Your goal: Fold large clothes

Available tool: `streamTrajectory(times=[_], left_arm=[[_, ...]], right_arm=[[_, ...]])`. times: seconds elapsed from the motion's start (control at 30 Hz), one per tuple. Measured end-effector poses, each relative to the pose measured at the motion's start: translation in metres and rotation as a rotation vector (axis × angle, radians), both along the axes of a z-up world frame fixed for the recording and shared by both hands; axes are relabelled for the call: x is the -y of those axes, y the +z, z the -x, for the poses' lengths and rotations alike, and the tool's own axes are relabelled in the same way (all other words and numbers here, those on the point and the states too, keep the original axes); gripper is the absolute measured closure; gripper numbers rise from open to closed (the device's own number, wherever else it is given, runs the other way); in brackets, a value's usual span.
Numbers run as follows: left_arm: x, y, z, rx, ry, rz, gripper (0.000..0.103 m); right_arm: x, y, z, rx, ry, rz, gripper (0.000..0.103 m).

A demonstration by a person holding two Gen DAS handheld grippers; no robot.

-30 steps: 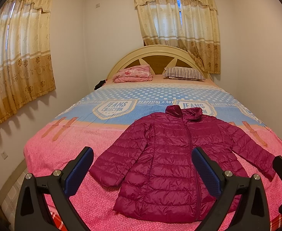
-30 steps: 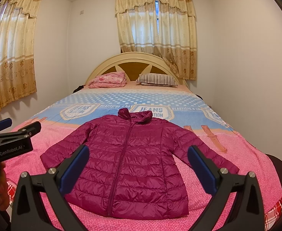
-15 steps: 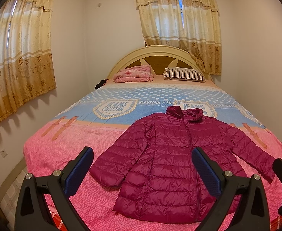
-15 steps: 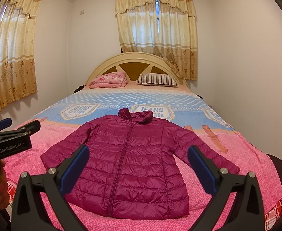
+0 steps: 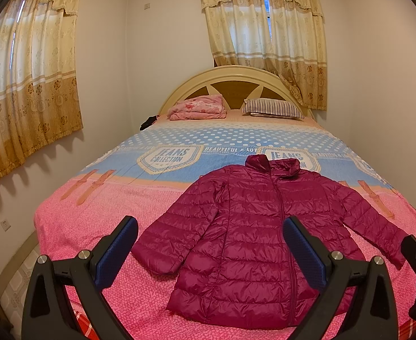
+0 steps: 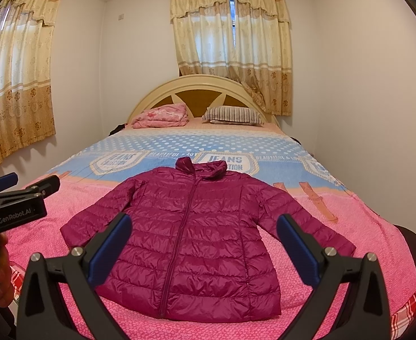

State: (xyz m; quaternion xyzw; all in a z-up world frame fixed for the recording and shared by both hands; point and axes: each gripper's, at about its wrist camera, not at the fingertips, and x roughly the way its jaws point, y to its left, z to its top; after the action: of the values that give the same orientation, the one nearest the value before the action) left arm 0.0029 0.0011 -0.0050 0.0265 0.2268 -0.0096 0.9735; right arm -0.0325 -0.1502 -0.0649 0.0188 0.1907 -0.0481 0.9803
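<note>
A magenta quilted puffer jacket (image 5: 253, 232) (image 6: 196, 238) lies flat and zipped on the pink end of the bed, collar toward the headboard, both sleeves spread out to the sides. My left gripper (image 5: 210, 252) hangs open above the foot of the bed, short of the jacket's hem, with nothing between its blue pads. My right gripper (image 6: 205, 250) is open too, held before the hem and touching nothing. In the right wrist view the left gripper's body (image 6: 12, 209) shows at the left edge, with a hand (image 6: 0, 272) below it.
The bed (image 5: 88, 226) wears a pink and blue printed cover. A folded pink blanket (image 5: 199, 107) and a striped pillow (image 5: 273, 109) lie by the cream headboard (image 5: 236, 73). Walls stand close on both sides, with curtains (image 5: 29, 85) on the left and behind.
Both views have crept slightly forward and up over the bed. The jacket has not moved, and both grippers stay open.
</note>
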Motion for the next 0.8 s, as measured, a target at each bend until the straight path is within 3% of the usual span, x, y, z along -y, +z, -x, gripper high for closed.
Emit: streamTrajectory(times=[0.4, 0.8], left_arm=[[0.002, -0.025, -0.020, -0.035, 0.004, -0.016, 0.001], [0.036, -0.099, -0.097, -0.180, -0.062, -0.089, 0.001]], right_arm=[[0.013, -0.013, -0.014, -0.040, -0.006, -0.023, 0.000], [0.105, -0.082, -0.062, -0.229, -0.165, -0.169, 0.000]])
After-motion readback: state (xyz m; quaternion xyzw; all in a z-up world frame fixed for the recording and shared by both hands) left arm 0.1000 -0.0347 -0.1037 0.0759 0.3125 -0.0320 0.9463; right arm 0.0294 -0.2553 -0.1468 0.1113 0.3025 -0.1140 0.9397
